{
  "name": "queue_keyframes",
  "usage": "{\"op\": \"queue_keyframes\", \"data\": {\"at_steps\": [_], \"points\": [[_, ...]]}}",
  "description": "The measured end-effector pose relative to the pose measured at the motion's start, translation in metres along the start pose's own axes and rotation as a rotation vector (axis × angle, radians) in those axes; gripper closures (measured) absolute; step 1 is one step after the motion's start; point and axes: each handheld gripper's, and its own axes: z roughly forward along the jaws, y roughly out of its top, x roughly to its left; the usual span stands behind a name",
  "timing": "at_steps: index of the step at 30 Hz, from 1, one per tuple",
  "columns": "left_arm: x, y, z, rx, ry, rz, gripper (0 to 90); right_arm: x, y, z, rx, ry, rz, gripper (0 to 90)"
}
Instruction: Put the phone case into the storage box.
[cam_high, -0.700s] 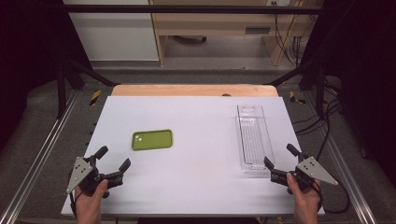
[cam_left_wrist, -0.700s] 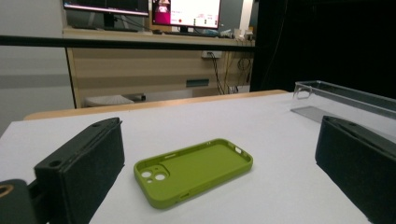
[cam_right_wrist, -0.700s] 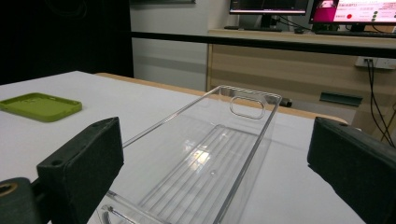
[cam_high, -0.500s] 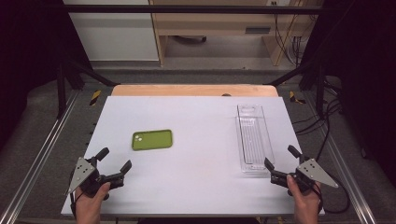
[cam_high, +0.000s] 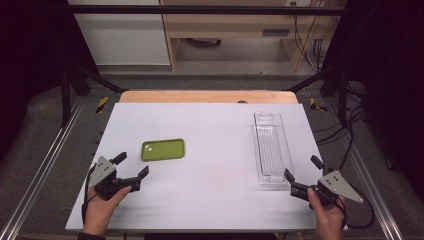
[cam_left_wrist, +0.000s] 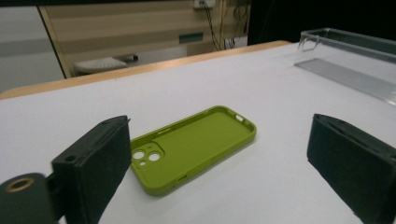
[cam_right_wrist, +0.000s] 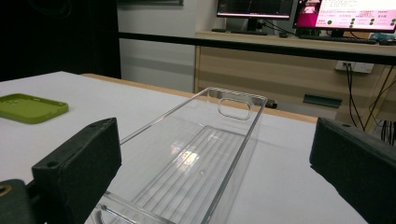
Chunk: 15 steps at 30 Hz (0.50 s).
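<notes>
Pointing the left gripper (cam_high: 132, 165) out from the front left corner of the tabletop (cam_high: 210, 195) toward the green phone case (cam_high: 163, 149), with the jaws spread wide and gripping nothing. Finding the case a short way ahead of that gripper and slightly toward the middle, lying flat on the left half of the tabletop, hollow side up, apart from both jaws. Reading its long axis as running side to side, roughly parallel to the front edge, with the camera cut-out at the end nearer the left edge. Seeing it, in the left gripper view, lying slantwise beyond the two jaws, and so judging that closing across its short width is calling for a turn of the gripper or an approach square to a long side. Holding the right gripper (cam_high: 301, 167) near the front right corner, likewise wide open and empty, aiming at the near end of the clear plastic tray (cam_high: 272, 145), just beside it but not touching. Noting the tray's long axis as running front to back along the right edge, well apart from the case. Judging the left gripper as the nearer one to the case, and the right gripper as the nearer one to the tray. Counting one phone case, one tray and two grippers.
</notes>
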Motion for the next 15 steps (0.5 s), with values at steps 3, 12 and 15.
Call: {"op": "queue_keyframes", "data": {"at_steps": [3,12,15], "points": [[0.008,0.011,0.02,0.065,-0.017,0.028,8.2,0.0,0.0,0.001,-0.002,-0.003,-0.002,2.6],[0.014,0.028,0.049,0.142,-0.038,0.052,10.8,0.001,0.0,0.001,-0.004,-0.003,-0.005,2.6],[0.015,0.033,0.059,0.175,-0.042,0.056,13.4,0.001,0.001,0.001,-0.007,-0.004,-0.009,2.6]]}}
